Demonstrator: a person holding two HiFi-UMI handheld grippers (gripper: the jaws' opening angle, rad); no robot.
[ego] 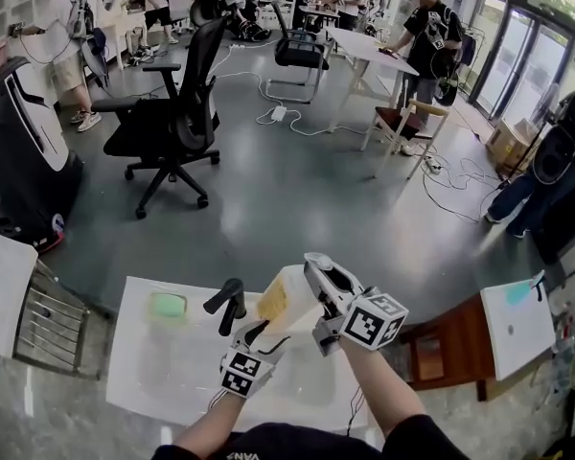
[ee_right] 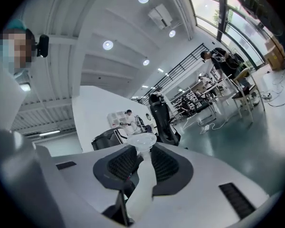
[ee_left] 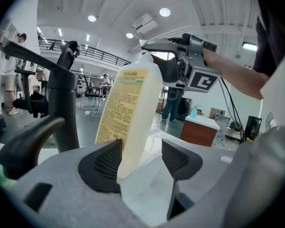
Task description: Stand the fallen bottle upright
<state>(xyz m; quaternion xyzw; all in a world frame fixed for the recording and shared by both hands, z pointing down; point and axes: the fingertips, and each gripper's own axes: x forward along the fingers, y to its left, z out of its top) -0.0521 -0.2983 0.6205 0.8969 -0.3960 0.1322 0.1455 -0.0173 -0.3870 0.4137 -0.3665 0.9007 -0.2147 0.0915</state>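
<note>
- Head view shows the bottle [ego: 286, 300] leaning over the white worktop [ego: 172, 372], base low and neck high.
- The right gripper [ee_right: 142, 152] has its fingers [ee_right: 164, 164] pinched narrow on the bottle's neck.
- The left gripper [ee_left: 141, 146] sits with its fingers [ee_left: 104, 163] apart on either side of the base, one pad clear of it.
- The tipping-up step looks nearly finished. The next move calls for settling the base flat on the worktop before the neck is let go.

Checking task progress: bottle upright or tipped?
Tilted, not upright yet. In the left gripper view the bottle leans, its top clamped in the right gripper. Base hidden: cannot tell if it's set down.
</note>
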